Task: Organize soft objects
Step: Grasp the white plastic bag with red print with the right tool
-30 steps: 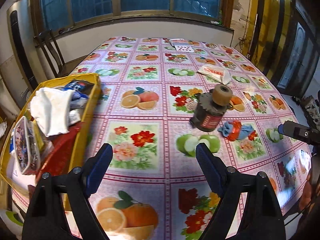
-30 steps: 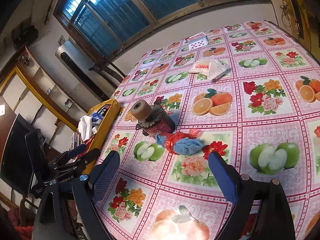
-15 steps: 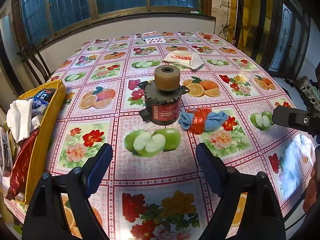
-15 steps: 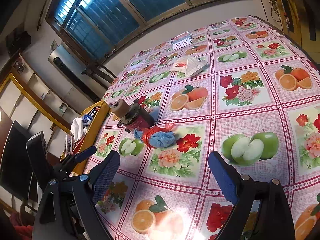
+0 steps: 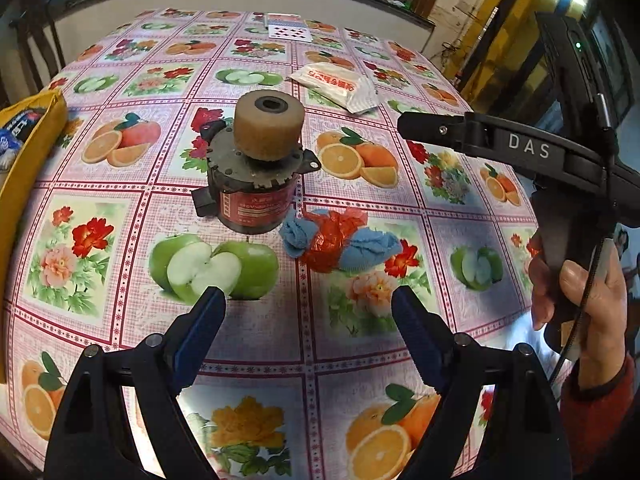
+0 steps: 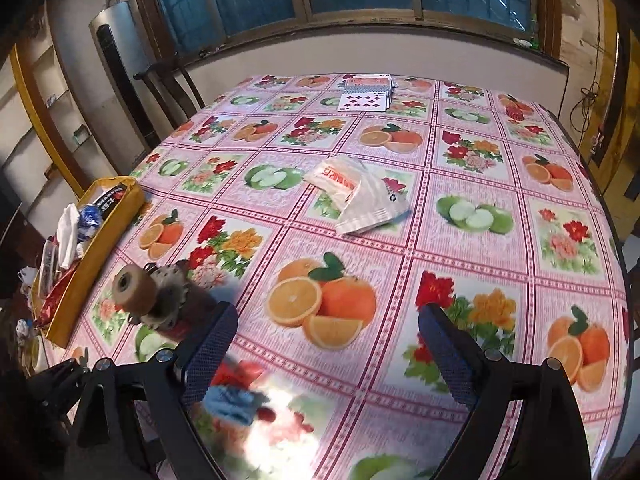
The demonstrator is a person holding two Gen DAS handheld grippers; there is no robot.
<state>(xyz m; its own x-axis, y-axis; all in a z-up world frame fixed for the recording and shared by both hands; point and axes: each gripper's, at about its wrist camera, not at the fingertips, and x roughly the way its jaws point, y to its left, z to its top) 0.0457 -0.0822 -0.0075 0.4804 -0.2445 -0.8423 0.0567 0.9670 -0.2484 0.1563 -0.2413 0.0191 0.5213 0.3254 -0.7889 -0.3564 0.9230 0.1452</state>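
Observation:
A blue cloth wrapped in red plastic (image 5: 336, 240) lies on the fruit-print tablecloth, just right of a dark motor topped with a tan roller (image 5: 256, 176). My left gripper (image 5: 306, 300) is open and low over the cloth-covered table, its fingers a short way in front of the bundle. My right gripper (image 6: 328, 320) is open with nothing between its fingers. In the right wrist view the bundle (image 6: 236, 392) is blurred, low beside the left finger. A white plastic packet (image 6: 356, 188) lies farther back.
A yellow basket (image 6: 100, 240) holding a white cloth and packets sits at the table's left edge. Playing cards (image 6: 364, 100) lie near the far edge. A hand (image 5: 580, 300) holds the right gripper's handle at the right. A chair (image 6: 172, 88) stands behind the table.
My left gripper has come closer to the motor and the bundle. The right gripper has swung forward over the table, so the bundle now sits low by its left finger.

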